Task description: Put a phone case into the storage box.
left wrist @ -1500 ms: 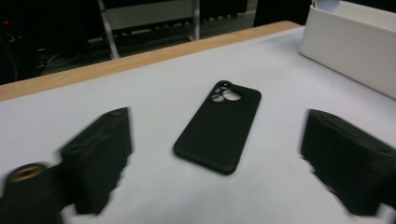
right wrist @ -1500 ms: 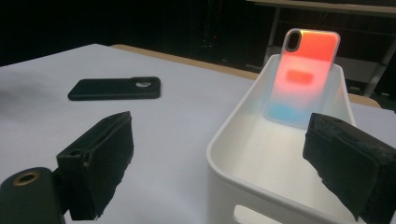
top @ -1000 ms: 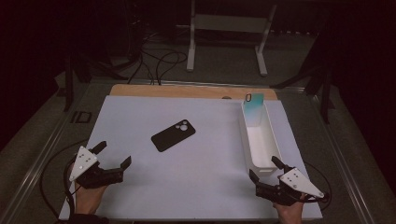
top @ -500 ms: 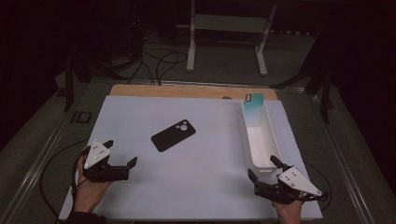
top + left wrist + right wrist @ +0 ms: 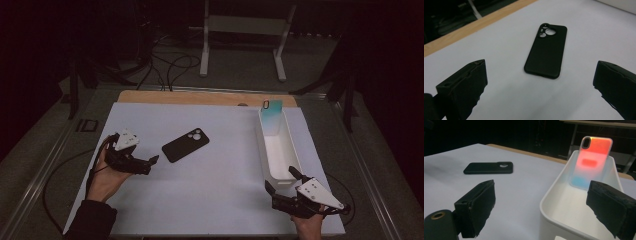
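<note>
A black phone case [image 5: 185,144] [image 5: 546,50] [image 5: 488,167] lies back up, flat on the white mat [image 5: 220,170], left of centre. My left gripper [image 5: 146,152] [image 5: 540,85] is open just short of the case's near end, jaws spread wider than the case and touching nothing. A long white bin [image 5: 291,155] [image 5: 554,195] stands at the right, with an iridescent phone case [image 5: 272,116] [image 5: 592,162] leaning upright against its far wall. My right gripper [image 5: 280,178] [image 5: 545,205] is open at the bin's near end, empty.
A wooden board edge [image 5: 200,97] runs along the back of the mat. A small black object [image 5: 86,125] sits off the mat's left side. Cables [image 5: 170,65] and a white metal stand [image 5: 242,40] are on the floor beyond the table.
My left gripper has moved forward and to the right, closing in on the black phone case. The right gripper has barely shifted.
</note>
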`<control>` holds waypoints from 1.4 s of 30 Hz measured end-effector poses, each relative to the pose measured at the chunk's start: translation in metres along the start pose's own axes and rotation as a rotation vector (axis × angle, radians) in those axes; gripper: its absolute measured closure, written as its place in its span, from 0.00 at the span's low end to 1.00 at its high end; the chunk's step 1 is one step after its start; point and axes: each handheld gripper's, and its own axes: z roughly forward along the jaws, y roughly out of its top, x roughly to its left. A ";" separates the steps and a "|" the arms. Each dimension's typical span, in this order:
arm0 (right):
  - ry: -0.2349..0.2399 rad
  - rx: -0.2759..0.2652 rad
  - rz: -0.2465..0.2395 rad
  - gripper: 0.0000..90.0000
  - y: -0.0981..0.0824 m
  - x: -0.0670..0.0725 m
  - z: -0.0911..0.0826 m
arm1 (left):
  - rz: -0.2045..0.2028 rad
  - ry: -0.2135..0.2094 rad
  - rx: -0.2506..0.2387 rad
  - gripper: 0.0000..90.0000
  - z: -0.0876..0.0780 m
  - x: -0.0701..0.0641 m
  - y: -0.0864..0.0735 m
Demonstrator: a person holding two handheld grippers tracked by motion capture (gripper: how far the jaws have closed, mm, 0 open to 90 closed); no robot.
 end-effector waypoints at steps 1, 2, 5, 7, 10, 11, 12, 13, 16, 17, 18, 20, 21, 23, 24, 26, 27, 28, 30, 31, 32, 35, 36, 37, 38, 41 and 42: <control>0.000 0.000 0.000 0.10 0.000 0.000 0.000 | 0.009 -0.007 -0.001 0.00 0.004 0.001 0.002; 0.001 0.000 0.001 0.10 0.000 0.000 0.000 | 0.020 -0.021 -0.001 0.00 0.009 0.003 0.005; 0.002 0.001 0.002 0.10 0.000 0.000 0.001 | 0.022 -0.025 0.014 0.00 0.016 0.006 0.008; 0.006 0.002 0.001 0.10 0.000 0.001 0.001 | 0.022 -0.032 0.045 0.00 0.027 0.010 0.013; 0.007 0.001 0.001 0.10 0.000 0.001 0.001 | 0.026 -0.041 0.067 0.00 0.035 0.011 0.016; 0.006 0.001 0.001 0.10 0.000 0.001 0.001 | 0.029 -0.056 0.081 0.00 0.041 0.011 0.019; 0.006 0.001 0.001 0.10 0.000 0.001 0.001 | 0.029 -0.056 0.081 0.00 0.041 0.011 0.019; 0.004 0.003 0.004 0.10 0.000 0.000 0.001 | 0.038 -0.057 0.108 0.00 0.047 0.011 0.022; 0.005 0.002 0.005 0.10 0.000 0.000 0.001 | 0.039 -0.067 0.135 0.00 0.056 0.013 0.025; 0.007 0.002 0.003 0.10 0.000 0.001 0.001 | 0.041 -0.069 0.145 0.00 0.059 0.013 0.026; 0.007 0.002 0.003 0.10 0.000 0.001 0.001 | 0.041 -0.069 0.145 0.00 0.059 0.013 0.026; 0.008 0.002 0.001 0.10 -0.001 0.000 0.001 | 0.045 -0.073 0.163 0.00 0.065 0.014 0.029; 0.006 0.002 0.003 0.10 -0.001 0.000 0.001 | 0.053 -0.075 0.185 0.00 0.071 0.014 0.031; 0.007 0.001 0.005 0.10 -0.001 0.000 0.001 | 0.060 -0.079 0.204 0.00 0.077 0.014 0.033; 0.007 0.001 0.005 0.10 -0.001 0.000 0.001 | 0.060 -0.079 0.204 0.00 0.077 0.014 0.033; 0.007 0.001 0.005 0.10 -0.001 0.000 0.001 | 0.059 -0.079 0.226 0.00 0.085 0.014 0.036; 0.008 0.002 0.004 0.10 -0.001 0.000 0.001 | 0.059 -0.079 0.226 0.00 0.085 0.014 0.036; 0.009 0.002 0.004 0.10 -0.001 0.000 0.001 | 0.063 -0.087 0.240 0.00 0.090 0.014 0.038; 0.010 0.001 0.006 0.10 -0.001 0.000 0.001 | 0.068 -0.084 0.249 0.00 0.093 0.013 0.039; 0.010 0.001 0.006 0.10 -0.001 0.000 0.001 | 0.069 -0.088 0.257 0.00 0.095 0.013 0.040; 0.009 0.001 0.007 0.10 -0.001 0.000 0.001 | 0.073 -0.097 0.266 0.00 0.098 0.012 0.042; 0.009 0.002 0.007 0.10 -0.001 0.000 0.001 | 0.082 -0.110 0.292 0.00 0.105 0.012 0.045; 0.009 0.002 0.007 0.10 -0.001 0.000 0.001 | 0.081 -0.113 0.303 0.00 0.108 0.012 0.046; 0.010 0.001 0.008 0.10 -0.001 0.000 0.001 | 0.083 -0.118 0.314 0.00 0.112 0.012 0.048; 0.010 0.002 0.008 0.10 -0.001 0.000 0.001 | 0.083 -0.118 0.314 0.00 0.112 0.012 0.048; 0.010 -0.002 0.009 0.10 -0.001 -0.001 0.001 | 0.080 -0.132 0.330 0.00 0.119 0.011 0.049; 0.011 -0.002 0.010 0.10 -0.001 -0.001 0.000 | 0.087 -0.131 0.342 0.00 0.122 0.010 0.049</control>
